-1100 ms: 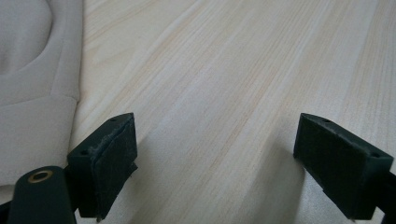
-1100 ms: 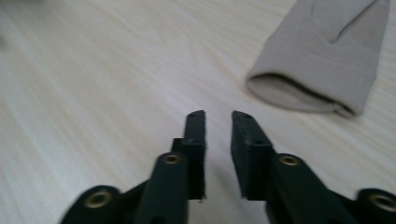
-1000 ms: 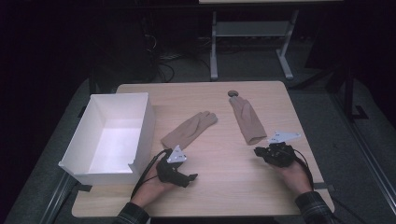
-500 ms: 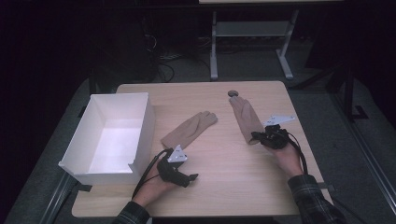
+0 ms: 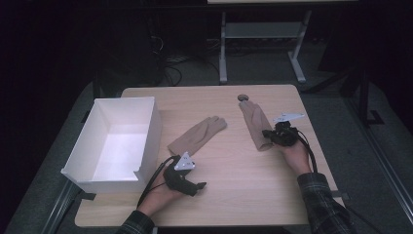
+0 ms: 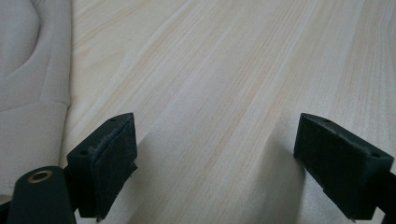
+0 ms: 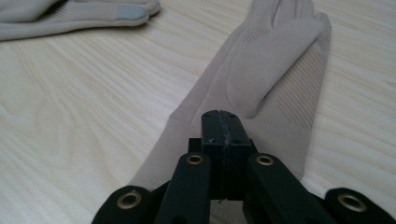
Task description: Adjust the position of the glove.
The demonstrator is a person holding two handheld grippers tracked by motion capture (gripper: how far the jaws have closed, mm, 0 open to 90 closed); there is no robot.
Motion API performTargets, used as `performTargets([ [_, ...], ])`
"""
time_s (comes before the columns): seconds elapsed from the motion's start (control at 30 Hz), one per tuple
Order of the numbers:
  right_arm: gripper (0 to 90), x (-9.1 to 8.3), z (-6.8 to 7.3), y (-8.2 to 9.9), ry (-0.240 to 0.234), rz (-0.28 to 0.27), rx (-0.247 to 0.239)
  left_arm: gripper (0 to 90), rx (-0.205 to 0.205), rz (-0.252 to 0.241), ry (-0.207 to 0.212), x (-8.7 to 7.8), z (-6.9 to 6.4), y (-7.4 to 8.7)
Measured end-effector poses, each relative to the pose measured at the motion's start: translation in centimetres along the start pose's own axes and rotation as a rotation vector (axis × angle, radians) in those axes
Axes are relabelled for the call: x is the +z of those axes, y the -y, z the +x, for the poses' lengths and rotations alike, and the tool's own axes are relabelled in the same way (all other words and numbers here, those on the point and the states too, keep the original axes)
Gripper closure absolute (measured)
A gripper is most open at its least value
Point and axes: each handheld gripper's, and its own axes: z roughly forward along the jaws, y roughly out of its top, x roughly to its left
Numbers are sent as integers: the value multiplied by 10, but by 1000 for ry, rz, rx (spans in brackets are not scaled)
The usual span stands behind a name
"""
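Two beige gloves lie flat on the wooden table [image 5: 243, 195]. The right glove [image 5: 253, 119] [image 7: 280, 60] points away from me, and my right gripper [image 5: 267, 134] [image 7: 219, 116] rests over its near cuff end, shut, with no fabric visible between the pads. The left glove [image 5: 197, 135] [image 7: 70, 16] [image 6: 23, 70] lies slanted at the table's middle. My left gripper [image 5: 200, 186] [image 6: 215, 140] sits just below that glove's cuff, open, with bare wood between its jaws.
A white open box [image 5: 148, 129] stands at the table's left edge, close to the left glove. A small dark round thing [image 5: 242, 97] lies by the right glove's fingertips near the far edge. Dark floor, cables and a metal frame are beyond the table.
My right hand has moved away from me and a little left, from the table's right front onto the right glove's cuff. The left hand has stayed put.
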Motion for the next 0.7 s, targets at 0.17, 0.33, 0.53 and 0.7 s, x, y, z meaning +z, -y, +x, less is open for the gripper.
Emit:
performTargets([
  [0.17,896,9,-2,3,7,50,-14,127,0,1,-1,-1,0,1],
  [0.33,898,11,-1,7,-7,57,10,127,0,1,-1,-1,0,1],
  [0.53,898,7,4,8,-22,81,-17,127,0,2,-8,-2,0,2],
  [0.7,898,2,13,11,-51,100,-42,127,-1,2,-8,-2,0,2],
])
